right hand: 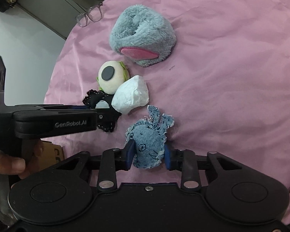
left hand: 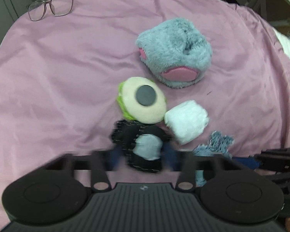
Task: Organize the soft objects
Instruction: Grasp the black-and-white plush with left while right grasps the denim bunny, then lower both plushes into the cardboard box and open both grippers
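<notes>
Barely under way, judging by the layout; four small soft things lying loose in a cluster on the wrinkled pink cloth (right hand: 222, 77), none visibly sorted or stowed.

Right gripper (right hand: 147, 157) closed on the small frayed blue denim animal toy (right hand: 148, 141), blue pads pressing its flanks from either side, toy low over the cloth, whether clear of it not certain.

Left gripper (left hand: 143, 158) down over the black stitched felt toy with a pale grey belly (left hand: 143, 145); blurred in its own view, fingers dark at either side of the toy; jaws narrowed about it, apparently gripping, contact of the pads not sharply visible; seen from the right wrist as a long black arm (right hand: 56, 123) reaching in from the left edge, a person's hand (right hand: 9, 164) beneath it.

Untouched: round cream plush ball with a dark grey disc and green fringe (left hand: 143, 102), touching the black toy's upper edge; crumpled white paper-wrapped bundle (left hand: 185, 123) just beside both.

Fluffy grey-blue plush pouch with pink ear patches (left hand: 174, 52) upright farther back, hollow top showing nothing inside; probably the destination, though only a guess.

Clear-framed spectacles (left hand: 50, 6) near the far edge, well apart.

Left to do, likely: lifting both held toys, placing them, then the ball and bundle.
</notes>
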